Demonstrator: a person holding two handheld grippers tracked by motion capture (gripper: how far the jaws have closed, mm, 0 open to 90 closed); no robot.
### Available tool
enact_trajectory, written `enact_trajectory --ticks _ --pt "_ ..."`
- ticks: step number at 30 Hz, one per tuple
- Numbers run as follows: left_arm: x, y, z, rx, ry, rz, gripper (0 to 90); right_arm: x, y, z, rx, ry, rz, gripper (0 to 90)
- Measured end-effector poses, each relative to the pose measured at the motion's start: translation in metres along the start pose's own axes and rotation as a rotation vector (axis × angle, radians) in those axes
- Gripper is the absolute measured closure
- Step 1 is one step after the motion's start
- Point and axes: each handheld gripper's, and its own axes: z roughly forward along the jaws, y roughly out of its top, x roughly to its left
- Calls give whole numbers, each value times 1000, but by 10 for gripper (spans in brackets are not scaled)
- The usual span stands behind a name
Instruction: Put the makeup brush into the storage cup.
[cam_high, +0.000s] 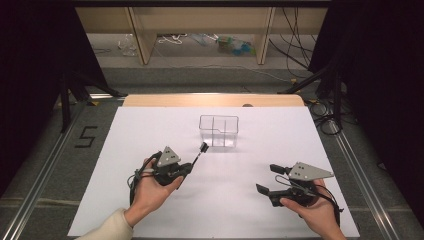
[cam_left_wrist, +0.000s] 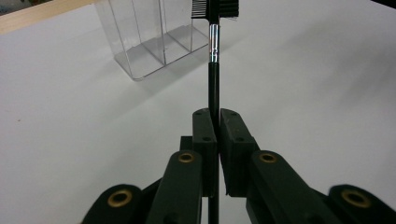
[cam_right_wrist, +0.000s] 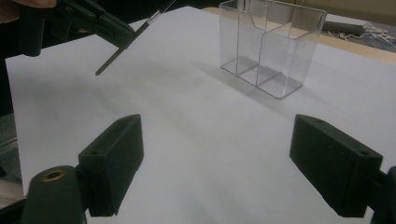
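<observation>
The left gripper (cam_high: 186, 169) has its jaws pressed tight on the thin black handle of a brush (cam_high: 199, 153), with no gap beyond the handle's own width. In the left gripper view the handle (cam_left_wrist: 213, 93) runs straight up from between the two pads, passes a silver ferrule, and ends in a black head with a comb on one side and bristles on the other, cut off by the top edge. The tail of the handle sticks out below the jaws. In the high view the brush slants up and away from the hand, lifted off the white sheet (cam_high: 150, 125), its head just beside the near left corner of the clear box (cam_high: 219, 131) and not inside it. The box stands upright on the sheet, split by walls into compartments. The right gripper (cam_high: 268, 178) is held low over the sheet at the right, well apart from the box and the brush. Its jaws stand wide apart and have nothing between them; in the right gripper view bare sheet lies between the two pads (cam_right_wrist: 111, 163).
</observation>
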Motion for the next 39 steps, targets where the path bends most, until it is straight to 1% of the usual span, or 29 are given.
enact_trajectory --ticks 3,4,9,12,15,16,17,18,19,21,26,28,30,33,35,39 --pt "0 0 0 -8 -3 -4 855 0 0 0 2 -4 -3 187" --pt "-1 1 -1 -23 -2 -9 855 0 0 0 1 -2 -2 187" --pt "-1 1 -1 -28 -2 -15 855 0 0 0 1 -4 -3 187" --pt "-2 1 -2 -43 -2 -19 855 0 0 0 4 -6 -2 190" --pt "-1 2 -3 -51 -5 -10 855 0 0 0 1 -5 -4 190" --pt "-2 2 -3 -62 -8 -16 855 0 0 0 0 -5 -3 189" --pt "-1 2 -4 -54 -10 -3 855 0 0 0 2 -5 -3 190" --pt "-1 2 -4 -54 -10 -3 855 0 0 0 2 -4 -4 189" --pt "-2 2 -3 -80 -9 -10 855 0 0 0 2 -5 -4 189" --pt "-2 2 -4 -79 -6 -3 855 0 0 0 -1 -3 -3 189" --pt "-2 2 -4 -85 -14 -9 855 0 0 0 -1 -2 -3 191" --pt "-3 3 -4 -89 -11 0 855 0 0 0 0 -2 -2 192" --pt "-4 3 -4 -92 -11 -2 855 0 0 1 -4 0 -1 193" --pt "-5 3 -4 -108 -17 -7 855 0 1 1 -5 2 2 196" --pt "-6 3 -4 -113 -14 -1 855 1 1 1 -8 4 6 198" --pt "-7 3 -4 -123 -18 -5 855 1 2 3 -15 14 9 201"
